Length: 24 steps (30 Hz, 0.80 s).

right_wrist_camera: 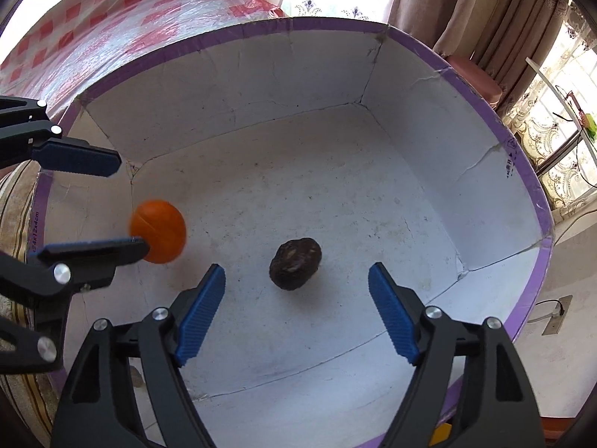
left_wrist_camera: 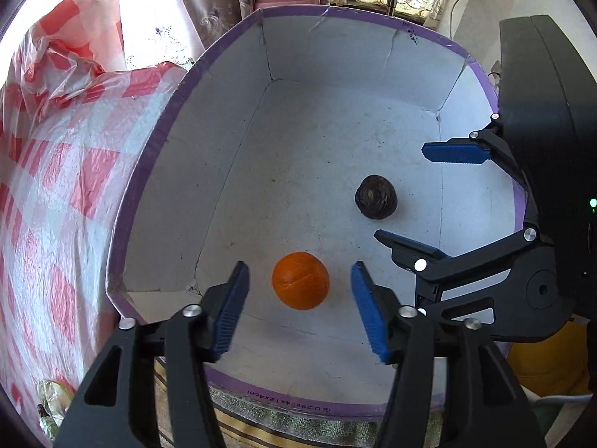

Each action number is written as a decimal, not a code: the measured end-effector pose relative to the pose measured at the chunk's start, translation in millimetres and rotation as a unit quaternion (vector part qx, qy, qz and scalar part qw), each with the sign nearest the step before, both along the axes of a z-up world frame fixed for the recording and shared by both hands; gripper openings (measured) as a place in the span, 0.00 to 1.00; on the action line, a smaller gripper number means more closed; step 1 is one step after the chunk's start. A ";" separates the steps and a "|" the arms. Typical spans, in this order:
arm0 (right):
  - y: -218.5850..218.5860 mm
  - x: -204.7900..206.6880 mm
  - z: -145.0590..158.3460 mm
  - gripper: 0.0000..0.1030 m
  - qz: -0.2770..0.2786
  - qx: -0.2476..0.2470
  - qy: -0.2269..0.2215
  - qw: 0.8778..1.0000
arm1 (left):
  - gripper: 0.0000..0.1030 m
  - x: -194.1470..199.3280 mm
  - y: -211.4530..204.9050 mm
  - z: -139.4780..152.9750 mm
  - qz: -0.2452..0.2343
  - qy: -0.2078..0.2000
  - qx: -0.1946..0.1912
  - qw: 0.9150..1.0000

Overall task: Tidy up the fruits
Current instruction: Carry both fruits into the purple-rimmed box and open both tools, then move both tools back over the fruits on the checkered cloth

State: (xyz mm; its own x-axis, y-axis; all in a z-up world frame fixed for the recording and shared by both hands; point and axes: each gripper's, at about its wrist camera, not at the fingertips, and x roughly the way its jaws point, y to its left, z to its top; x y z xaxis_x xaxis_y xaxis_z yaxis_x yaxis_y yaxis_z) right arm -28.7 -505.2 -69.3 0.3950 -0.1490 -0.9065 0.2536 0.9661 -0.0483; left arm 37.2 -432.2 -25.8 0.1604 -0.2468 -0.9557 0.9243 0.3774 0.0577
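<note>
An orange [left_wrist_camera: 300,280] lies on the floor of a white cardboard box with a purple rim [left_wrist_camera: 149,156]. My left gripper [left_wrist_camera: 300,276] is open above it, a blue pad on each side, not touching. A dark brown wrinkled fruit [left_wrist_camera: 376,197] lies further right in the box. In the right wrist view my right gripper [right_wrist_camera: 296,278] is open over the dark fruit [right_wrist_camera: 295,263], and the orange [right_wrist_camera: 158,230] lies at the left between the left gripper's fingers [right_wrist_camera: 74,162]. The right gripper also shows in the left wrist view [left_wrist_camera: 406,194].
A table with a red-and-white checked plastic cover [left_wrist_camera: 56,186] stands left of the box. Curtains [right_wrist_camera: 466,3] and a window are behind. The box [right_wrist_camera: 530,171] rests on a striped cloth [left_wrist_camera: 238,422].
</note>
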 end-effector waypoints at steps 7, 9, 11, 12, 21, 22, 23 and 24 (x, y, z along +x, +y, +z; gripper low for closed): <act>-8.4 0.2 2.5 0.88 -0.004 0.001 -0.001 1.000 | 0.78 7.5 16.8 20.0 0.001 -0.011 -0.019 1.000; -7.8 0.6 5.5 0.91 -0.003 -0.005 -0.007 1.000 | 0.81 9.9 26.6 32.1 -0.001 -0.020 -0.027 0.999; -7.5 0.0 9.0 0.92 -0.004 -0.013 -0.017 1.000 | 0.85 8.2 40.6 49.1 0.000 -0.036 -0.040 0.999; -7.0 -0.3 12.0 0.93 -0.006 -0.016 -0.022 1.000 | 0.85 9.8 47.8 57.8 0.004 -0.043 -0.046 0.998; -7.3 -6.5 42.3 0.96 -0.028 -0.041 -0.057 0.997 | 0.86 32.5 132.3 121.0 0.098 -0.083 -0.130 0.983; -8.0 -7.3 48.2 0.97 -0.037 -0.048 -0.066 0.996 | 0.86 35.0 145.4 125.1 0.111 -0.084 -0.141 0.980; -8.9 -8.4 53.5 0.98 -0.042 -0.052 -0.079 0.995 | 0.86 35.8 156.6 127.9 0.126 -0.088 -0.150 0.977; -8.0 -9.2 59.8 0.98 -0.049 -0.057 -0.092 0.993 | 0.86 35.1 168.7 131.9 0.142 -0.098 -0.158 0.972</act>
State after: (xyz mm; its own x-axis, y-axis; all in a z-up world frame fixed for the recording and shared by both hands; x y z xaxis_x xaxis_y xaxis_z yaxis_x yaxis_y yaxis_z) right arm -37.9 -513.2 -9.5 0.5314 -0.2926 -0.7950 0.3602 0.9274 -0.1006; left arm 72.2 -263.5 106.2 0.4368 -0.4420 -0.7835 0.7629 0.6436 0.0622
